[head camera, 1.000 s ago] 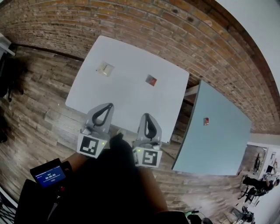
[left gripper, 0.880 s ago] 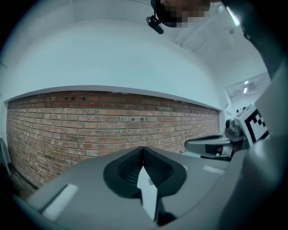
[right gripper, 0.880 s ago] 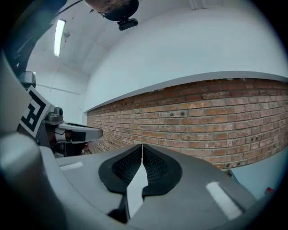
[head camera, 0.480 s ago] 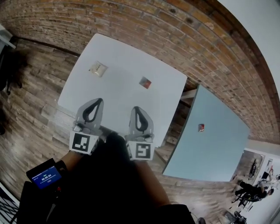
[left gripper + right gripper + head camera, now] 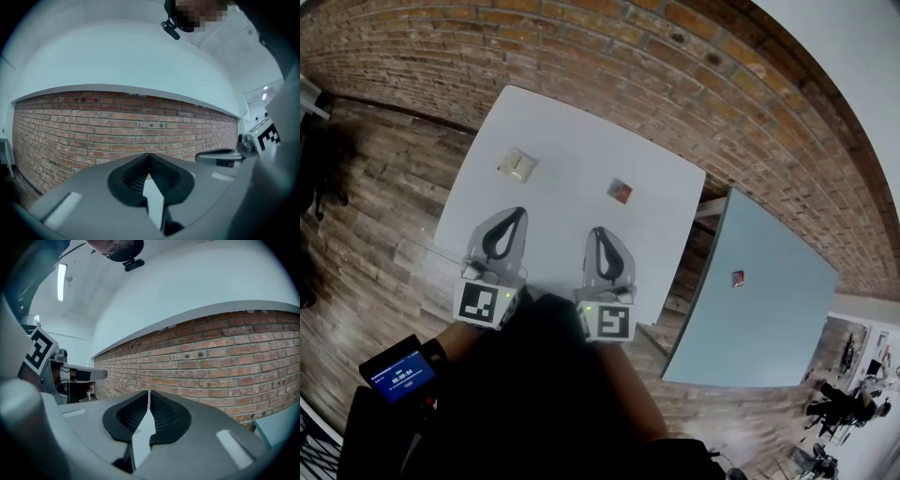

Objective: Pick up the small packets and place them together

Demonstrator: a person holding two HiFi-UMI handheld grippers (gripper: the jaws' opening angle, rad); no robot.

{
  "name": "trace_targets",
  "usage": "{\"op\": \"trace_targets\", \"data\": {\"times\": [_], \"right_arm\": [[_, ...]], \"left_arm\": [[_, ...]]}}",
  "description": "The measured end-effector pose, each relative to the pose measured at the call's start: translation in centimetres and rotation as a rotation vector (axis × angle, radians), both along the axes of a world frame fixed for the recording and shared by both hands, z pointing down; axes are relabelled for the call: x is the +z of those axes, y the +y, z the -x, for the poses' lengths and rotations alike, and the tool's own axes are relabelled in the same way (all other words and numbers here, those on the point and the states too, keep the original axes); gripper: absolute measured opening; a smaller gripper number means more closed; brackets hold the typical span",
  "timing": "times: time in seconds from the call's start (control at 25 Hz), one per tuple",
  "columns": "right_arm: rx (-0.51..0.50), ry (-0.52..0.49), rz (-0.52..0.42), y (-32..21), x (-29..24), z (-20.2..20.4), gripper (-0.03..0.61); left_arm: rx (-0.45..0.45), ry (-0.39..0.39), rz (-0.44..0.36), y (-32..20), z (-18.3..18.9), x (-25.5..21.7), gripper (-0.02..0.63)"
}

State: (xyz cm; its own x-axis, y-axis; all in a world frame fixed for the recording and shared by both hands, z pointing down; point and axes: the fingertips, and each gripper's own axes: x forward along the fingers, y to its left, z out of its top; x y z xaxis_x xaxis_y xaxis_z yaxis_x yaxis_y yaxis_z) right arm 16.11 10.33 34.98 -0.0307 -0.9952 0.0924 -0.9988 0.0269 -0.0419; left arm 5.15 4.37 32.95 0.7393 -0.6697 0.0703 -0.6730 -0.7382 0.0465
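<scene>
Over the white table's [image 5: 572,131] near edge, left tongs [image 5: 517,215] and right tongs [image 5: 598,232] are each pinched shut, empty

L grey two-jaw gripper [image 5: 516,217] sits at 9 o'clock of R grey two-jaw gripper [image 5: 599,236], side by side, both held level, pointing approx 12 o'clock. Both jaw pairs closed tip to tip, nothing btwn. Dark-sleeved forearms [image 5: 534,375] trail toward 6.

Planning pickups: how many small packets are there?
3: pale packet and red packet on the white table; third packet on the teal table. The white table's near edge is hidden.
</scene>
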Motion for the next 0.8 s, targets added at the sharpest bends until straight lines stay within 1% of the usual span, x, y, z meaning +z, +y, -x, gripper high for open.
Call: {"op": "trace_targets", "data": {"times": [0.2,0.44,0.6,0.8], "right_arm": [[0.000,0.017,0.011,-3.6,0.4,0.4,0.021],[-0.042,0.001,0.072,-7.5,2.9,3.5,0.031],[-0.064,0.035,0.136,-10.0,5.5,5.2,0.051],[-0.053,0.040,0.232,-12.3,9.0,6.2,0.060]], "left_arm": [[-0.002,-0.007,-0.017,-3.0,1.4,-0.1,0.000],[-0.018,-0.018,-0.002,-5.7,3.9,0.3,0.000],[-0.028,-0.016,0.003,-7.5,5.4,0.6,0.000],[-0.019,-0.017,0.024,-9.7,7.1,1.3,0.000]]}}
